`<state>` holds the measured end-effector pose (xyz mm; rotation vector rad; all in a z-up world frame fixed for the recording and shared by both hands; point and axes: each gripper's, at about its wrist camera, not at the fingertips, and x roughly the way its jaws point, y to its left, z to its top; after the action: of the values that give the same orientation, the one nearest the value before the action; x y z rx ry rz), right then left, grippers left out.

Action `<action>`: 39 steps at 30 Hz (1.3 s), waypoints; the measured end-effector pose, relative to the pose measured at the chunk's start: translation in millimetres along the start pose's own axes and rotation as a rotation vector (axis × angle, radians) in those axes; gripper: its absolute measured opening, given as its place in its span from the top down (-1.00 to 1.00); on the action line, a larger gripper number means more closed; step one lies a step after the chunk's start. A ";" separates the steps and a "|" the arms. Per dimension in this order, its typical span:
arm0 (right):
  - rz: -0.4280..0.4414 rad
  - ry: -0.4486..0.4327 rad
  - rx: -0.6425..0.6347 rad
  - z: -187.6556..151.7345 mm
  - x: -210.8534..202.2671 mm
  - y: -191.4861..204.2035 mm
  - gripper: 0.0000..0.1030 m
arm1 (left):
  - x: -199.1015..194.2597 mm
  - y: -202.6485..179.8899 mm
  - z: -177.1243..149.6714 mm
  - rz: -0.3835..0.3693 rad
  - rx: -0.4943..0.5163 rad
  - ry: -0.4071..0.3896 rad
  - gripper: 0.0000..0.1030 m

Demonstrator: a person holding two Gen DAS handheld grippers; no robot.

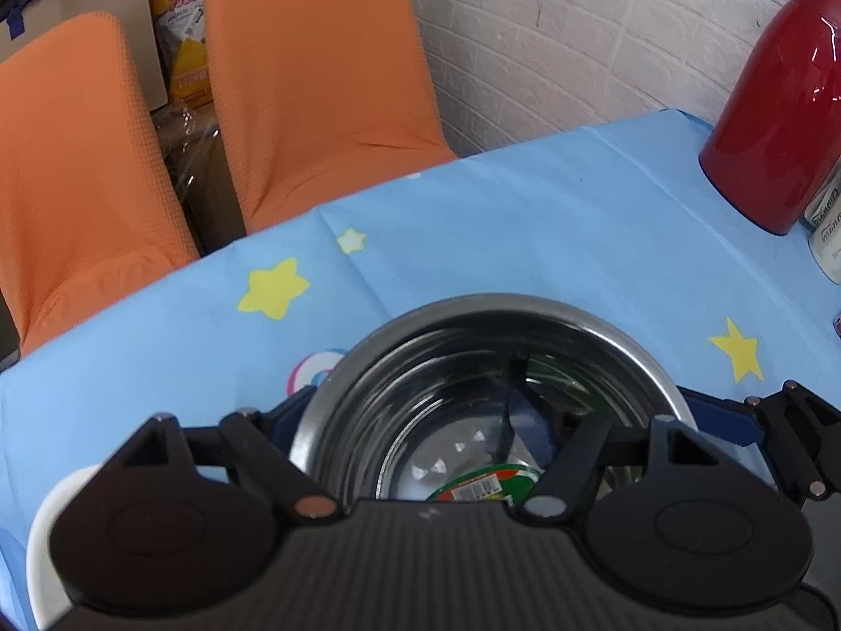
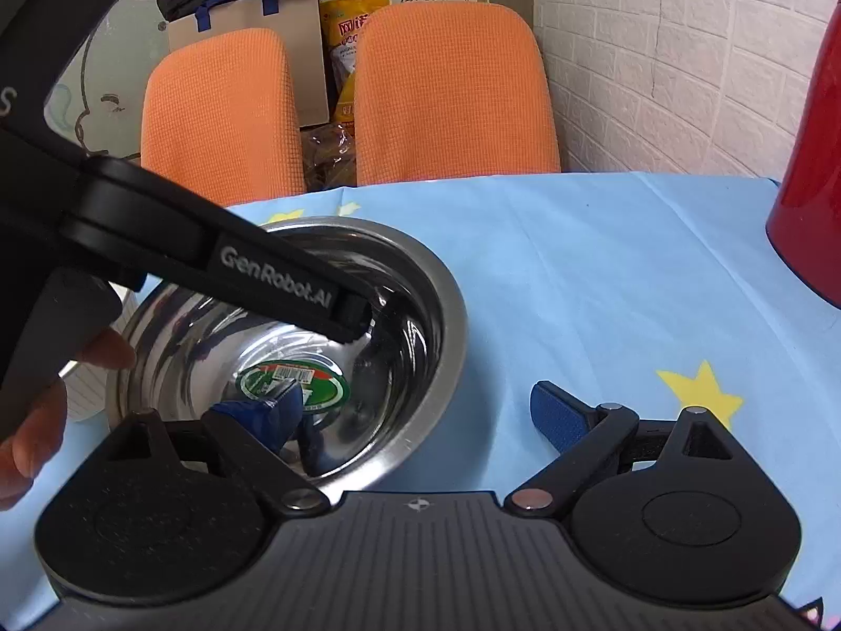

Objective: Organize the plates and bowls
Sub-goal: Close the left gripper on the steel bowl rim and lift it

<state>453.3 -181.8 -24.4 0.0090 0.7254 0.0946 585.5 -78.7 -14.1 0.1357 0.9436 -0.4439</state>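
A steel bowl (image 1: 473,315) (image 2: 431,284) with a green sticker (image 2: 294,384) on its bottom stands on the blue star-print tablecloth (image 1: 525,221). My left gripper (image 1: 410,410) is open and straddles the bowl's left rim. One finger is inside the bowl and the other is outside, half hidden by the rim. In the right wrist view its inner fingertip (image 2: 349,318) hangs over the bowl's inside. My right gripper (image 2: 407,415) is open across the near right rim, with its left finger in the bowl and its right finger over the cloth. Neither gripper's pads press on the rim.
A white dish (image 1: 44,526) (image 2: 79,394) sits just left of the bowl, mostly hidden. A red thermos jug (image 1: 778,105) (image 2: 809,184) stands at the far right, with white packs (image 1: 828,231) beside it. Two orange chairs (image 2: 452,94) stand behind the table's far edge. A person's hand (image 2: 31,447) holds the left gripper.
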 end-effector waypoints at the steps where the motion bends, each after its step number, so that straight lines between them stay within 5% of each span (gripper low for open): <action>1: 0.004 -0.003 -0.001 -0.2 -0.3 -0.1 -0.55 | 0.4 0.1 -0.6 -0.001 0.004 0.002 -0.35; 8: 0.196 0.001 0.078 1.0 -10.9 -2.9 -0.45 | 0.1 -4.7 -2.8 -0.002 0.023 0.010 -0.23; 29: 0.118 -0.025 0.032 -4.2 -47.5 9.1 -0.54 | -31.0 -31.9 -17.4 -0.041 0.082 0.012 -0.22; 39: 0.119 -0.037 0.026 -35.1 -113.7 31.0 -0.54 | -100.6 -56.4 -77.8 -0.027 0.078 -0.003 -0.22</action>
<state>342.9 -161.9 25.8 0.0787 0.6886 0.1984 452.2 -75.0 25.9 0.1928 0.9262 -0.5061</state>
